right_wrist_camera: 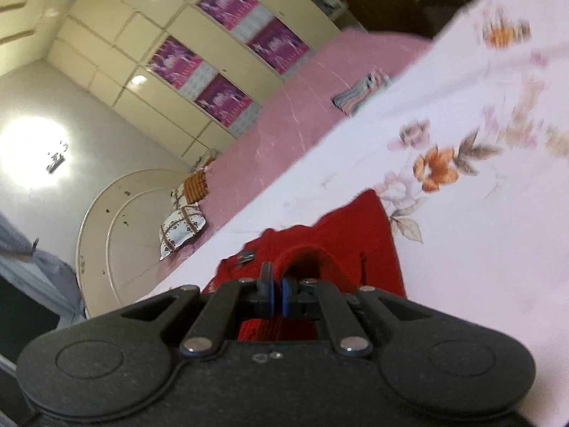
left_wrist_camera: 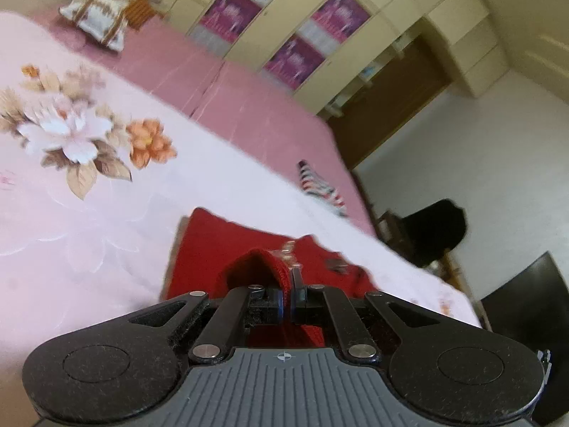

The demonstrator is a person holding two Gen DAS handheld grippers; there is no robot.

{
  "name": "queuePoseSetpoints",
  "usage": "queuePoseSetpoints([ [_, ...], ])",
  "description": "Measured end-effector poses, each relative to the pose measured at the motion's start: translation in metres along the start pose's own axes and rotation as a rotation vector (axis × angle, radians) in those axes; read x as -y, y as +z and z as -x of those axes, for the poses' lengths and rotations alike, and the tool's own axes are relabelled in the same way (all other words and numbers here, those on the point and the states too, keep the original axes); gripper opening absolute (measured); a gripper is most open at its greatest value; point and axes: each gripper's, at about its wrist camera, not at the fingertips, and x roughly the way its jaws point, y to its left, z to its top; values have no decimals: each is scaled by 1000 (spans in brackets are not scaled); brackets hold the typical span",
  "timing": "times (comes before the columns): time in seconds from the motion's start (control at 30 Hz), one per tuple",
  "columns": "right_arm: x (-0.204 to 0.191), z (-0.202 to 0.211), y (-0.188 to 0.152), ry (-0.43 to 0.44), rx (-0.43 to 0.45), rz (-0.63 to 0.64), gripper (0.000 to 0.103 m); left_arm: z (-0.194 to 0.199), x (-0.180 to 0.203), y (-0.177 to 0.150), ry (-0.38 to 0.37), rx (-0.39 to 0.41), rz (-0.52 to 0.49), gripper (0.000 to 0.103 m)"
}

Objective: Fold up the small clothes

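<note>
The left gripper (left_wrist_camera: 288,284) is clamped on a knit edge of the red garment (left_wrist_camera: 227,245), jaws pressed together w/ the fabric between. The right gripper (right_wrist_camera: 276,286) also pinches an edge of the same red garment (right_wrist_camera: 355,227), jaws nearly together. The rest of the garment lies on the white flowered bedsheet (left_wrist_camera: 89,195), approx. in front of both grippers. A striped cloth (left_wrist_camera: 320,185) lies farther away, near the sheet's edge. Pillows (left_wrist_camera: 99,17) sit at the pink part of the bed.
</note>
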Motion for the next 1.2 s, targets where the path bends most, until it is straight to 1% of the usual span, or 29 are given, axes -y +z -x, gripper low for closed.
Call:
queuePoseSetpoints([
  [0.03, 10, -14, 3, -4, -13, -21, 5, -12, -4, 1, 12, -12, 11, 3],
  [0.1, 22, -32, 4, -6, -34, -48, 5, -32, -11, 3, 10, -27, 33, 3],
  [0.17, 33, -48, 6, 5, -43, -74, 5, -48, -16, 6, -16, -23, 56, 3],
  [0.23, 41, -60, 9, 33, -50, -91, 5, -59, -19, 8, -51, 0, 62, 3],
  [0.3, 46, -64, 12, 85, -35, -95, 10, -64, -22, 8, -57, 27, 86, 4],
  [0.37, 52, -66, 15, 113, -15, -112, 24, -70, -30, 7, -72, 36, 130, 4],
  [0.4, 56, -67, 17, 129, -7, -130, 26, -72, -31, 6, -72, 36, 140, 4],
  [0.43, 59, -68, 18, 143, -3, -144, 30, -76, -31, 5, -63, 32, 129, 12],
  [0.47, 60, -69, 19, 151, 3, -148, 34, -78, -30, 3, -53, 27, 113, 35],
  [0.5, 60, -69, 19, 152, 8, -142, 36, -78, -28, 1, -34, 38, 95, 49],
  [0.53, 59, -69, 19, 153, 14, -132, 40, -76, -25, 0, -28, 71, 71, 71],
  [0.57, 58, -67, 20, 161, 23, -130, 44, -73, -22, 0, -22, 104, 47, 80],
  [0.6, 57, -65, 20, 169, 29, -119, 46, -71, -19, 1, -14, 121, 28, 81],
  [0.63, 54, -61, 21, 164, 31, -99, 50, -71, -15, 3, 0, 118, -7, 81],
  [0.67, 51, -59, 22, 151, 33, -65, 51, -71, -9, 4, 31, 109, -62, 81],
  [0.7, 48, -57, 24, 137, 34, -25, 51, -74, -2, 5, 80, 88, -136, 79],
  [0.73, 43, -55, 26, 108, 37, 27, 52, -78, 6, 5, 136, 60, -218, 74],
  [0.77, 36, -53, 27, 71, 41, 85, 51, -81, 12, 5, 169, 33, -281, 70],
  [0.83, 25, -52, 27, 23, 28, 178, 49, -86, 23, 2, 221, -12, -393, 68],
  [0.87, 18, -52, 27, 4, 26, 229, 47, -90, 28, -1, 246, -36, -446, 58],
  [0.9, 12, -53, 25, -9, 21, 271, 47, -93, 32, -3, 276, -51, -494, 50],
  [0.93, 5, -56, 24, -38, 8, 322, 44, -95, 34, -6, 279, -63, -521, 40],
  [0.97, -3, -60, 21, -72, -7, 378, 40, -94, 36, -7, 263, -67, -522, 25],
  [1.03, -17, -69, 13, -121, -38, 488, 36, -91, 44, -12, 268, -54, -537, 19],
  [1.07, -24, -73, 8, -150, -48, 538, 31, -90, 46, -13, 274, -43, -544, 15],
  [1.1, -31, -77, 2, -181, -56, 595, 27, -88, 47, -14, 279, -30, -540, 14],
  [1.13, -33, -80, 1, -202, -61, 647, 18, -86, 47, -16, 280, -18, -535, 10],
  [1.17, -39, -80, -5, -224, -50, 701, 13, -83, 46, -17, 282, -2, -526, 6],
  [1.2, -43, -79, -8, -237, -43, 734, 11, -80, 43, -17, 304, 12, -515, 6],
])
